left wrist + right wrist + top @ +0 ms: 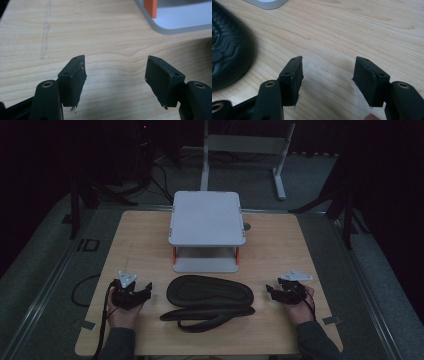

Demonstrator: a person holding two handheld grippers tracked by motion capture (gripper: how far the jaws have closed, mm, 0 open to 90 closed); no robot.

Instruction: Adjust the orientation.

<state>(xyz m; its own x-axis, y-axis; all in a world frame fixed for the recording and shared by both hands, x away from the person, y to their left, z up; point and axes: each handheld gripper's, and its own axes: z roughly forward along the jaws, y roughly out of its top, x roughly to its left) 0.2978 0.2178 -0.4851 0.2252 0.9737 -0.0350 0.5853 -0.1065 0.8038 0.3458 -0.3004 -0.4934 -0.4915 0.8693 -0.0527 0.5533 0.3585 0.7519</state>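
Both tongs, left and right, rest spread and empty on the table, flanking the black slippers lying between them, probably ready to reach in.

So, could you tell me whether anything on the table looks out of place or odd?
One thing: the two black slippers lie stacked, the upper one sole-up across the lower, not side by side. The grey stand sits square on the table. Both grippers, left and right, are open, holding nothing.
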